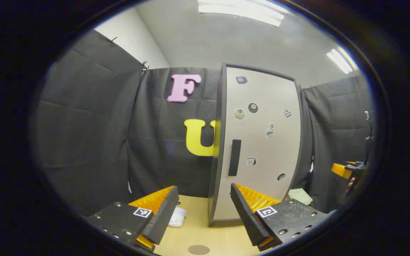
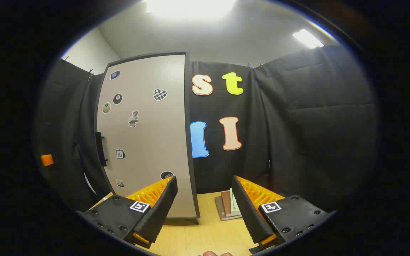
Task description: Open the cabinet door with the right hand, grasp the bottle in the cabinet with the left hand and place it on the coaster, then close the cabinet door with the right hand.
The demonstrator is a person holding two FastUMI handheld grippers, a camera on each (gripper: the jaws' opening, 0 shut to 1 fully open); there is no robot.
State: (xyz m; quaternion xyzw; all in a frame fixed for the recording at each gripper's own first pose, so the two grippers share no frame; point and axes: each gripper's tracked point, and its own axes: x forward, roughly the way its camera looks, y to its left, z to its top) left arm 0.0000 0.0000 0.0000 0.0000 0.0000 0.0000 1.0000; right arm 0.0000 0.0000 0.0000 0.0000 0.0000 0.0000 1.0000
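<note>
Left gripper (image 1: 204,209): fingers spread wide, holding nothing.
Coaster (image 1: 198,249): on table, just below them.
Cabinet door (image 1: 258,142): closed, ahead (stickers unreadable).
Right gripper (image 2: 203,208): wide open, empty, door ahead-left.

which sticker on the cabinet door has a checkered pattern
The heart-shaped sticker near the top of the cabinet door; the others are balls, a bust, a calendar and smaller marks.
</note>
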